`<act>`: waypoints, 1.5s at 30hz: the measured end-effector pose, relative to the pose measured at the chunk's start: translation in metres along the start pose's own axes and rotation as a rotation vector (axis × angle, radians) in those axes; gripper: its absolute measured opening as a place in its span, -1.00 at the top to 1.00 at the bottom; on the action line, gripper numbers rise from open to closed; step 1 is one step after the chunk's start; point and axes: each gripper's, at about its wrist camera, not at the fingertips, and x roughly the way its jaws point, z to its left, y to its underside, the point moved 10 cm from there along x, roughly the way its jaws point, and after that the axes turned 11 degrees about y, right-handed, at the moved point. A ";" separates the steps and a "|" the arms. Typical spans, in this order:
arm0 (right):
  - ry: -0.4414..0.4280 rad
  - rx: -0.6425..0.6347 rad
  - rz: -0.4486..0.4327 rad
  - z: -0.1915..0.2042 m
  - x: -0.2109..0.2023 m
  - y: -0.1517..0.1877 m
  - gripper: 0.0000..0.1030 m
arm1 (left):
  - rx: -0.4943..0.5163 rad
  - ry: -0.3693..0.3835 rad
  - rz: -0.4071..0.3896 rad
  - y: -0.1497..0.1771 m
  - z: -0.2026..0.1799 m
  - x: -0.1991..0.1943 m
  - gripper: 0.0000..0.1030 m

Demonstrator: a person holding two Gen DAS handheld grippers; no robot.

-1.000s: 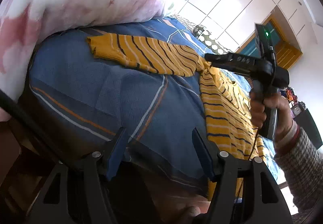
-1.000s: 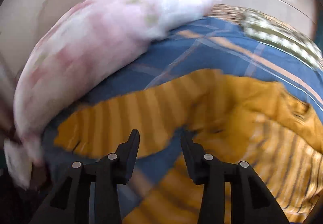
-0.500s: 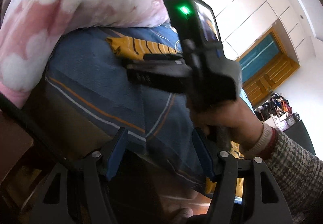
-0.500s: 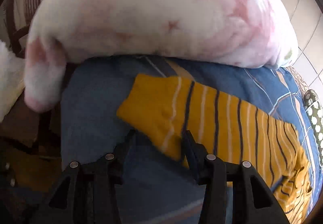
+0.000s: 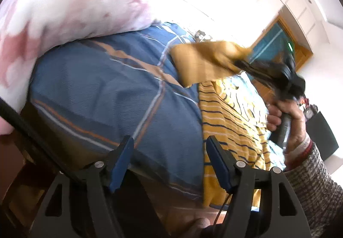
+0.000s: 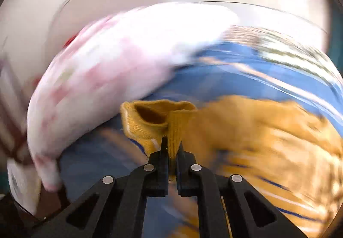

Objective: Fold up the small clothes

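1. Where the blue plaid bedcover [image 5: 103, 92] drops off at the mattress's near edge, the left gripper [image 5: 169, 162] hovers with jaws apart and nothing between them; bare cover lies ahead of it.
2. One yellow striped sweater [image 5: 227, 113] lies on the cover, right of that bare stretch.
3. Its one raised sleeve cuff [image 6: 158, 122] is clamped in the right gripper [image 6: 171, 150], lifted off the bed.
4. One pink floral blanket [image 5: 64, 12] bounds the far side.

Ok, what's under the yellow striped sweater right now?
The blue plaid bedsheet lies under the sweater. The cuff is lifted clear, pinched in the right gripper. What the sweater's body covers can't be seen.
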 end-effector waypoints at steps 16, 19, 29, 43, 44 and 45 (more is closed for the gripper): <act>0.218 0.500 0.088 -0.346 -0.074 0.112 0.05 | 0.162 -0.049 0.178 0.008 -0.070 0.086 -0.37; 0.134 0.527 0.109 -0.343 -0.099 0.151 0.05 | 0.149 -0.060 0.216 0.010 -0.066 0.110 -0.37; -0.035 0.485 0.145 -0.255 -0.123 0.255 0.05 | 0.116 -0.003 0.278 0.040 -0.077 0.141 -0.37; -0.079 0.521 0.164 -0.222 -0.151 0.303 0.78 | 0.117 -0.106 0.266 0.066 -0.084 0.096 0.81; -0.077 0.524 0.173 -0.223 -0.154 0.310 0.85 | 0.119 -0.112 0.270 0.069 -0.084 0.093 0.86; -0.073 0.520 0.185 -0.223 -0.156 0.316 0.87 | 0.121 -0.120 0.280 0.074 -0.083 0.093 0.86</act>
